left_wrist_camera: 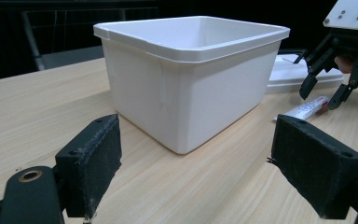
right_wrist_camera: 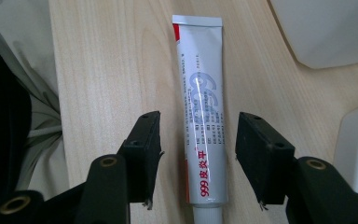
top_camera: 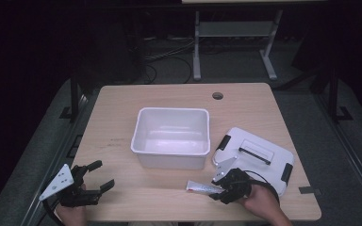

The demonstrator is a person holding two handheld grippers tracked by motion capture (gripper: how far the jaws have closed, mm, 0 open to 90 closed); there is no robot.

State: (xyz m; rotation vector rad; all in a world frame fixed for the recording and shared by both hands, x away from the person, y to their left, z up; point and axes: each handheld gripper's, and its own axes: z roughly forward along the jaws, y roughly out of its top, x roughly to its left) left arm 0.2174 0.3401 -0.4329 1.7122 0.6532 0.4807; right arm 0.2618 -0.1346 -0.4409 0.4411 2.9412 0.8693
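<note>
Right gripper [right_wrist_camera: 198, 158]: jaws wide apart, astride a tube [right_wrist_camera: 201, 121] of ointment, touching neither side; nothing gripped. Tube: lies flat on the table [top_camera: 122, 117] near its front edge, at the gripper's 9 o'clock in the high view, cap end toward the gripper. Tub [top_camera: 172, 136]: white, at 11 o'clock of the tube. Lid [top_camera: 259, 155]: at 2 o'clock. Left gripper [top_camera: 96, 181]: open, idle at the front left. Step, as judged: pre-grasp. Next: lower, close squarely on the tube's lower body.

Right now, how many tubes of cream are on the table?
1. The tube lies flat on the table near the front edge, between the open jaws of the right gripper, beside the lid.
</note>
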